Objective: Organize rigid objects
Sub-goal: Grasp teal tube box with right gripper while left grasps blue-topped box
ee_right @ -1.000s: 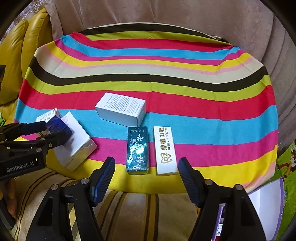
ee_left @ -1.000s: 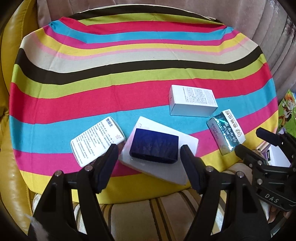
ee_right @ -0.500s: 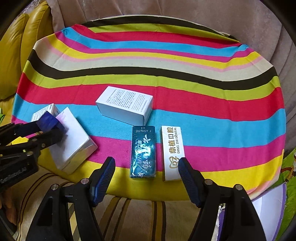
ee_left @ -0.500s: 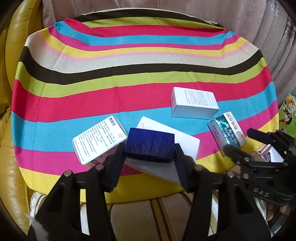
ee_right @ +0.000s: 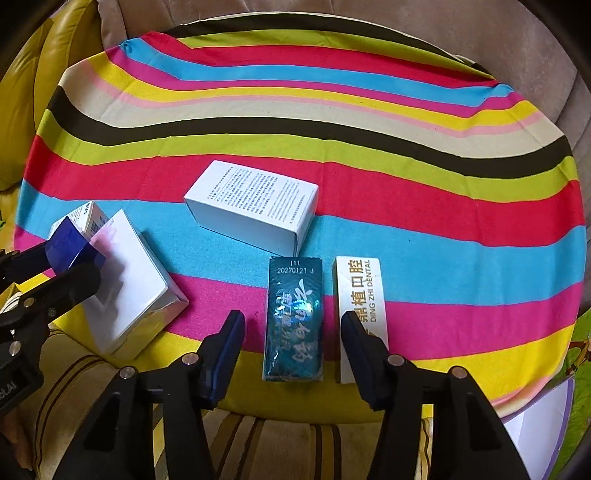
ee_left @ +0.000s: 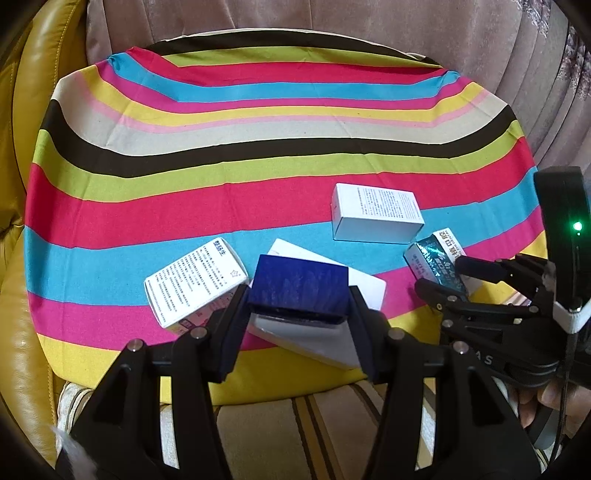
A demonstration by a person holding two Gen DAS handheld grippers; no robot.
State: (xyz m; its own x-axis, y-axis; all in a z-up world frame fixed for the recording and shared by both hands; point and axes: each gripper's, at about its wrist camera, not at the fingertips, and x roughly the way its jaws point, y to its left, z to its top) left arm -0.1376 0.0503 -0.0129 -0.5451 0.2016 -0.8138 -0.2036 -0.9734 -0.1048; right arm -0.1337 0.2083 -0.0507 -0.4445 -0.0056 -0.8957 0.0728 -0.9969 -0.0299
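Note:
My left gripper (ee_left: 299,302) is shut on a dark blue box (ee_left: 300,286) and holds it lifted just above a flat white box (ee_left: 325,332) on the striped cloth (ee_left: 221,206). The blue box (ee_right: 72,245) and flat white box (ee_right: 133,280) also show at the left of the right wrist view. My right gripper (ee_right: 293,332) is open, its fingers either side of a teal box (ee_right: 293,317). A white DING ZHI DENTAL box (ee_right: 360,310) lies just right of the teal one. A white printed box (ee_right: 255,201) lies beyond them.
A small white box with printed text (ee_left: 194,280) lies left of the flat white box. The striped cloth covers a sofa seat with yellow leather (ee_left: 22,147) at the left and a beige backrest (ee_left: 332,29) behind. A striped cushion edge (ee_right: 277,443) runs along the front.
My left gripper closed on the dark blue box and lifted it slightly off the flat white box. My right gripper moved forward so that its fingers flank the teal box.

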